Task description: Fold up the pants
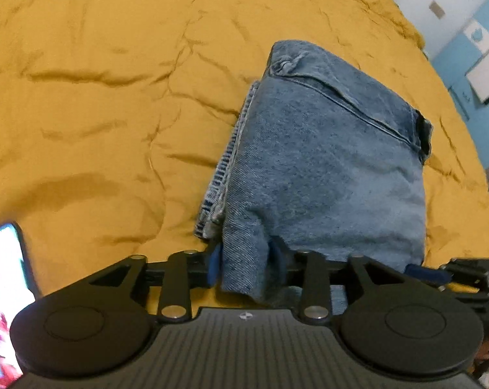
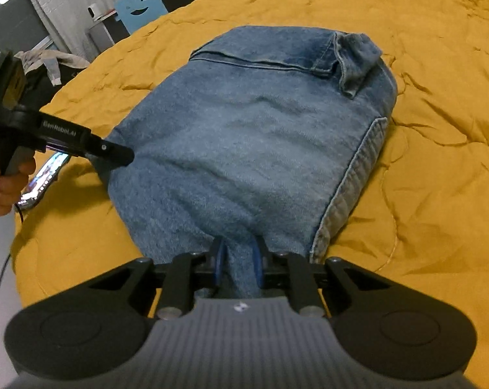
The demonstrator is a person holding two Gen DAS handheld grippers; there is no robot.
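Blue denim pants (image 1: 325,162) lie folded into a compact bundle on a mustard yellow quilt (image 1: 98,97). My left gripper (image 1: 246,264) is shut on a corner of the bundle's near edge, denim pinched between its blue pads. In the right wrist view the pants (image 2: 254,142) fill the middle of the quilt (image 2: 438,194), waistband at the far end. My right gripper (image 2: 239,259) is shut on a fold of denim at the near edge. The left gripper (image 2: 115,154) shows at the bundle's left corner, held by a hand.
A lit phone (image 1: 1,291) lies on the quilt at the near left; it also shows in the right wrist view (image 2: 43,178). Beyond the bed stand a blue chair (image 2: 141,9), a desk and clutter. Blue and white wall panels (image 1: 471,48) are at the far right.
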